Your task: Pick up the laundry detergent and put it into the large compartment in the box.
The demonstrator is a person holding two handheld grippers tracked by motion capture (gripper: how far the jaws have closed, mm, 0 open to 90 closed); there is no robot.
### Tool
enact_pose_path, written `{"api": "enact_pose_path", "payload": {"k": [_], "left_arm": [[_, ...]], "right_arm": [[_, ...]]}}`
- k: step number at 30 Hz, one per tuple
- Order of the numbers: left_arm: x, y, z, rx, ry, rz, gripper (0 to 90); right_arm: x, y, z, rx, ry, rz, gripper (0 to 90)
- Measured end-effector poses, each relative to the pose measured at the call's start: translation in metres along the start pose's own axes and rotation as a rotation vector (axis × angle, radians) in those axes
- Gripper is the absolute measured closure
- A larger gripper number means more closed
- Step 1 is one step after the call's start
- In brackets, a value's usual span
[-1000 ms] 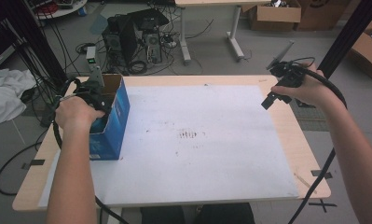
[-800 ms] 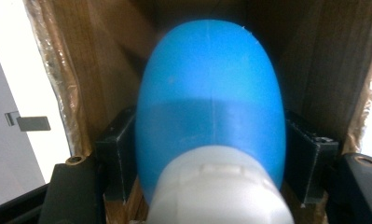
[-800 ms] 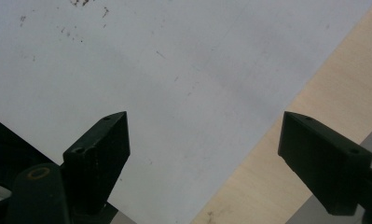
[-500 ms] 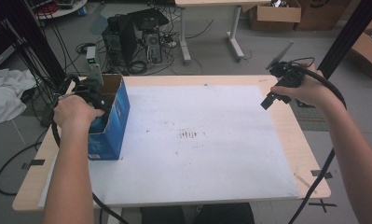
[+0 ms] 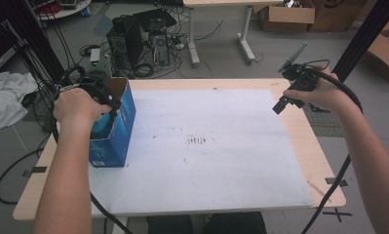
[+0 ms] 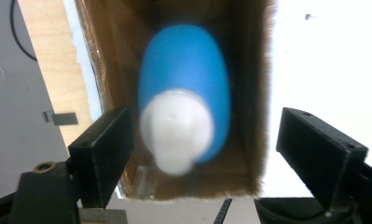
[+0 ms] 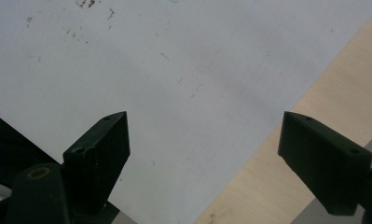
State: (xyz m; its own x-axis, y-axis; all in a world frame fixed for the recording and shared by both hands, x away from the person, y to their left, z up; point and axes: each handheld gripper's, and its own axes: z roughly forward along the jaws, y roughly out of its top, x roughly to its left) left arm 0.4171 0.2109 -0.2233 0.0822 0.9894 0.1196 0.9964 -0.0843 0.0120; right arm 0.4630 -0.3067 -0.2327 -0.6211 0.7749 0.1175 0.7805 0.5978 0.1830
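**One bottle in one box, two hand-held grippers apart**

One blue box (image 5: 115, 127) stands at the left edge of the worktop (image 5: 299, 146), on the one white sheet (image 5: 206, 141). Inside it lies one blue bottle (image 6: 186, 93) with a white cap, blurred. The left hand-held gripper (image 6: 202, 154) hangs over the open box, pointing down; its jaws have just been opening and stand apart, the bottle below and between them, untouched. The right hand-held gripper (image 7: 202, 158) hovers above the sheet's far right corner, tilted down, jaws wide with nothing between.
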Motion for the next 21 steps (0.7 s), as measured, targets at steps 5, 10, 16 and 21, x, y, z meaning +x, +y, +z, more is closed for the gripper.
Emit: {"api": "enact_pose_path", "payload": {"k": [5,10,16,21], "left_arm": [[-0.015,-0.001,-0.016,-0.027,0.013,0.043,15.8],[-0.038,-0.001,-0.032,-0.058,0.015,0.126,14.8],[-0.08,-0.003,-0.045,-0.094,-0.016,0.256,11.5],[-0.11,-0.004,-0.047,-0.114,-0.049,0.345,9.6]], "right_arm": [[0.001,-0.001,-0.001,-0.002,0.004,0.005,16.8],[0.001,-0.001,-0.002,-0.003,0.004,0.01,16.8],[0.004,-0.001,-0.003,-0.006,0.002,0.005,16.7],[0.005,0.0,-0.003,-0.006,0.003,0.003,16.8]]}}
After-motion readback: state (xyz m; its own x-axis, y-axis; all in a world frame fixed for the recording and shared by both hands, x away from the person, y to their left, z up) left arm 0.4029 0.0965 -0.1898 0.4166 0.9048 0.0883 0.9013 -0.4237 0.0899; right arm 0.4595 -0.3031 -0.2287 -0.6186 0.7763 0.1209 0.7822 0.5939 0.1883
